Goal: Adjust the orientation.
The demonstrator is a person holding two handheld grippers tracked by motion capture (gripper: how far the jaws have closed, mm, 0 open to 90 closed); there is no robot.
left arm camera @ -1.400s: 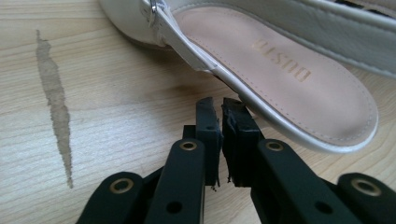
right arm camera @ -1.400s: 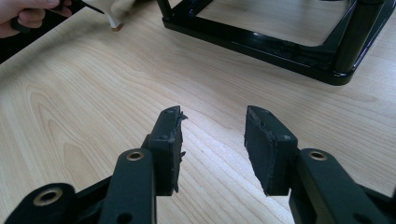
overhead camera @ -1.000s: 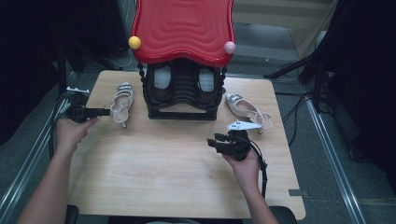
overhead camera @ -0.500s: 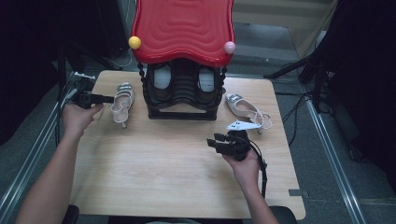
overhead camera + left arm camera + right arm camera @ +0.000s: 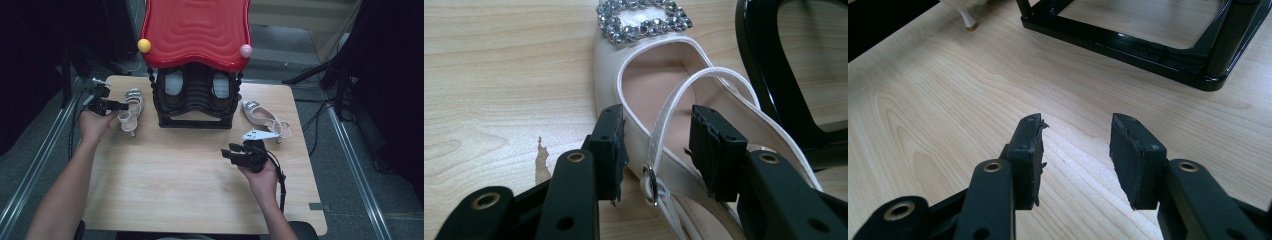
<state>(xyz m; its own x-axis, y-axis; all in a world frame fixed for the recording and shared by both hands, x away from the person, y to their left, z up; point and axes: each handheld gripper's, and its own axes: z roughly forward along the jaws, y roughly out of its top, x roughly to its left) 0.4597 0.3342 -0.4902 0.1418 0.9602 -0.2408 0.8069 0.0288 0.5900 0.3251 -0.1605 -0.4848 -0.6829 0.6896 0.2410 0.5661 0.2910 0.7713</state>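
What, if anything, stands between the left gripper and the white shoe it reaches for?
Nothing visible does. The left gripper stands open right at the white shoe, its strap already between the fingers, which do not press on it.

Near half of tabletop (image 5: 165,185): bare wood, open passage.
Centre back: black rack (image 5: 197,107) blocks.
Left gap: white sandal (image 5: 131,107) just beside rack.
Right edge: second sandal (image 5: 265,117).

A black shoe rack (image 5: 196,107) with a red wavy top (image 5: 196,30) stood ahead of the jaws of the right gripper (image 5: 227,152) and just to the right of the jaws of the left gripper (image 5: 131,106) (its glossy frame crossed both gripper views). A yellow ball (image 5: 144,45) and a pink ball (image 5: 245,50) sat at the top's corners. A white buckled sandal (image 5: 265,120) lay off behind the right jaws on the wooden table (image 5: 165,190).
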